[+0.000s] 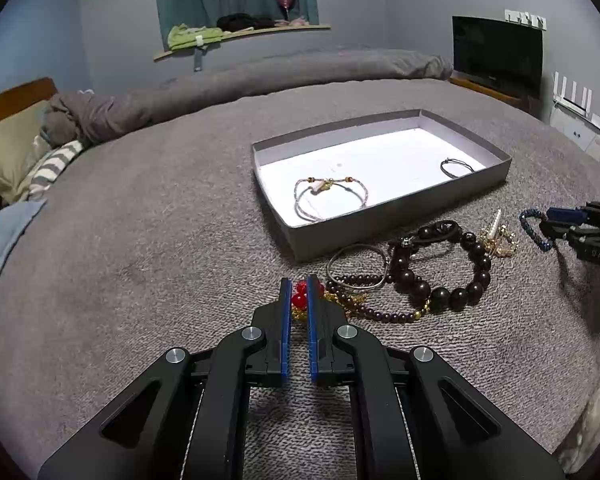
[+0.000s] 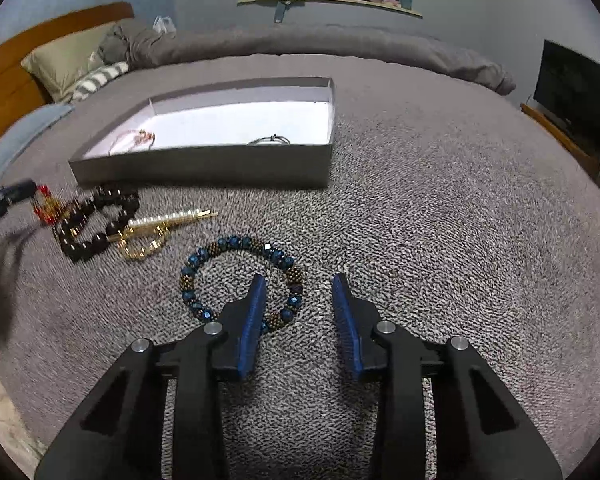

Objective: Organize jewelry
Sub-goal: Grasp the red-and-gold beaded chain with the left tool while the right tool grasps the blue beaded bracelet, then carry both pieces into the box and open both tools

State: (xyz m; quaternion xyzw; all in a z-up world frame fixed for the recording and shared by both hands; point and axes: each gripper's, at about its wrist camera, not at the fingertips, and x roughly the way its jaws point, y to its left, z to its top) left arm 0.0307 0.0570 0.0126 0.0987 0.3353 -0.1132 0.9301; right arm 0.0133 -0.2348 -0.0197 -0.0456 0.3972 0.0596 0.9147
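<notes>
Left gripper [image 1: 299, 290], jaws narrow, pinches the red-and-gold bead bracelet [image 1: 299, 300] at its tips, probably for lifting. Right gripper [image 2: 298, 292], jaws wide, straddles 1 side of the blue-and-bronze beaded bracelet [image 2: 240, 276]. Shallow grey cardboard tray [image 2: 204, 164], ahead, holds 2 cord bracelets.

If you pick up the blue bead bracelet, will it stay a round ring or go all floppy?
The blue bead bracelet looks strung from many small separate beads, so it would probably sag rather than stay round. Its faceted beads look shiny, so they might slip between the open right hand-held gripper fingers.
</notes>
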